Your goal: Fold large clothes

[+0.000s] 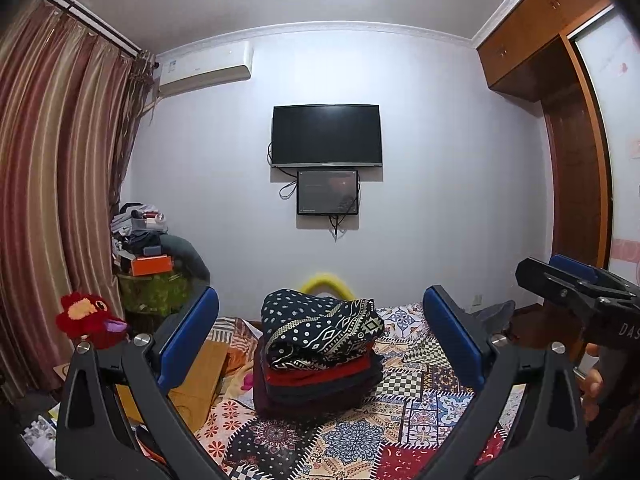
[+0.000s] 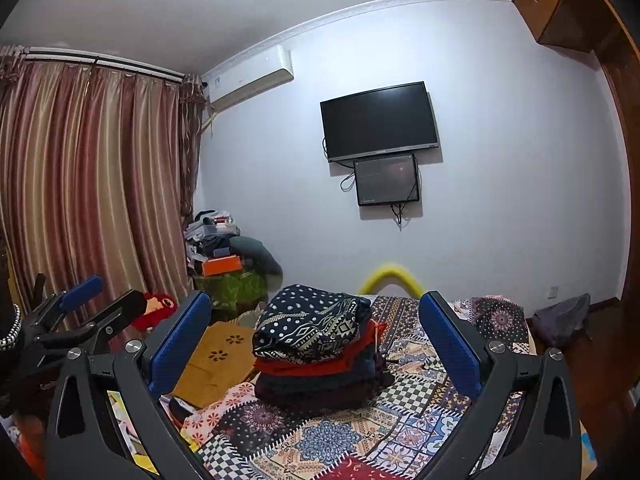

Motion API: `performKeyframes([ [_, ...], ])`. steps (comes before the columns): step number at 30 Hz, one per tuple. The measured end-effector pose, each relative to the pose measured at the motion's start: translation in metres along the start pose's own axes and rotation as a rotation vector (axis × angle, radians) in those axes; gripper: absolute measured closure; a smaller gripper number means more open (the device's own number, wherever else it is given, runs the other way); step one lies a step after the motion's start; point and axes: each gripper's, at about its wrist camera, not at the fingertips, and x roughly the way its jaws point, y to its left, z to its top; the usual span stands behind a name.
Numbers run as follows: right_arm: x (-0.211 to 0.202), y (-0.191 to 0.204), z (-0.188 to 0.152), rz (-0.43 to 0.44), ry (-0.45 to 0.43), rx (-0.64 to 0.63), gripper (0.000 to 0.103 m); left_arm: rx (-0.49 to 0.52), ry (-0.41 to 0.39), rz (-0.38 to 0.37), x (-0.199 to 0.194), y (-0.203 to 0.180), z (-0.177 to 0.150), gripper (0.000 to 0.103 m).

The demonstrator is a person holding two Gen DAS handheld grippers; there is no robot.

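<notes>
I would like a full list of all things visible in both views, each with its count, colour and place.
folded clothes stack: one pile, navy patterned piece on top, red and dark below, middle of bed
bedspread: one, multicoloured patchwork, covers the bed
television: one, black, on wall
small screen: one, dark, under television
air conditioner: one, white, high on wall
curtains: striped brown-red, left
plush toy: one, red, beside bed
left hand-held gripper: open, blue pads
right hand-held gripper: open, blue pads

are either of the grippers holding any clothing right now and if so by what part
Nothing is held. The left gripper and the right gripper are both open and empty, raised above the bed, with the pile of folded clothes lying untouched on the quilt.
</notes>
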Motion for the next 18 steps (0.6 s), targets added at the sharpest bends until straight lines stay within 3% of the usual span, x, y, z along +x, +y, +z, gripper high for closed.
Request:
performKeyframes([
  [18,0.005,0.002,0.0,-0.004,0.037,-0.018,0.0,-0.034,0.036,-0.03,0.014,0.004,-0.004,0.0],
])
